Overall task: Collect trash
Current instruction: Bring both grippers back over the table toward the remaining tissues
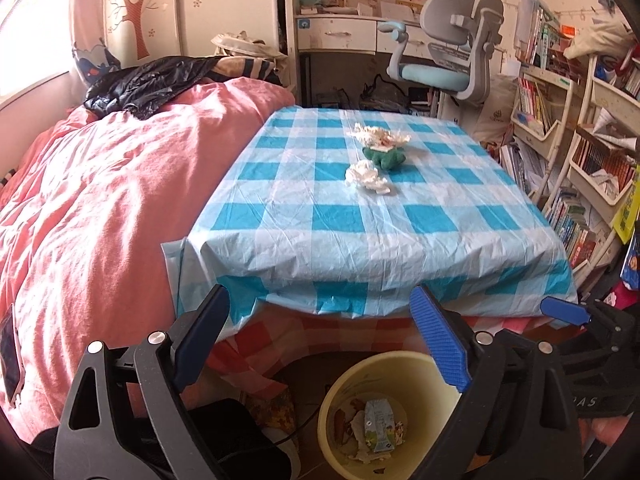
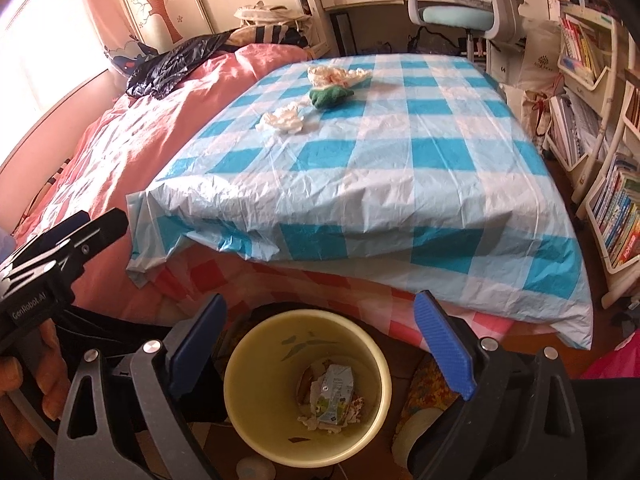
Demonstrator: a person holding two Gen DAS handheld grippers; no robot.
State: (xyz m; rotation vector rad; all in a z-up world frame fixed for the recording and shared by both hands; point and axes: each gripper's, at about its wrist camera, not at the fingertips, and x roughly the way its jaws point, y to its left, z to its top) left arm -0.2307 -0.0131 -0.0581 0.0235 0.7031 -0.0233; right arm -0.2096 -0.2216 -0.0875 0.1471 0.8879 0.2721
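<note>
A crumpled white tissue (image 1: 366,176) (image 2: 282,118) lies on the blue-checked table (image 1: 360,236) (image 2: 400,168). Behind it sit a green lump (image 1: 386,159) (image 2: 330,95) and a wad of crumpled paper (image 1: 380,135) (image 2: 340,74). Below the table's near edge stands a yellow bin (image 1: 340,392) (image 2: 272,344) holding a small carton (image 1: 378,424) (image 2: 334,396) and paper scraps. My left gripper (image 1: 320,336) is open and empty, over the bin's left side. My right gripper (image 2: 320,344) is open and empty, right above the bin. Each gripper shows at the edge of the other's view, the right one (image 1: 580,314) and the left one (image 2: 96,224).
A bed with a pink quilt (image 1: 100,200) and a black bag (image 1: 140,84) runs along the table's left. A desk chair (image 1: 448,60) stands beyond the table. Bookshelves (image 1: 580,184) (image 2: 600,160) line the right. A hand (image 2: 36,372) holds the left gripper's handle.
</note>
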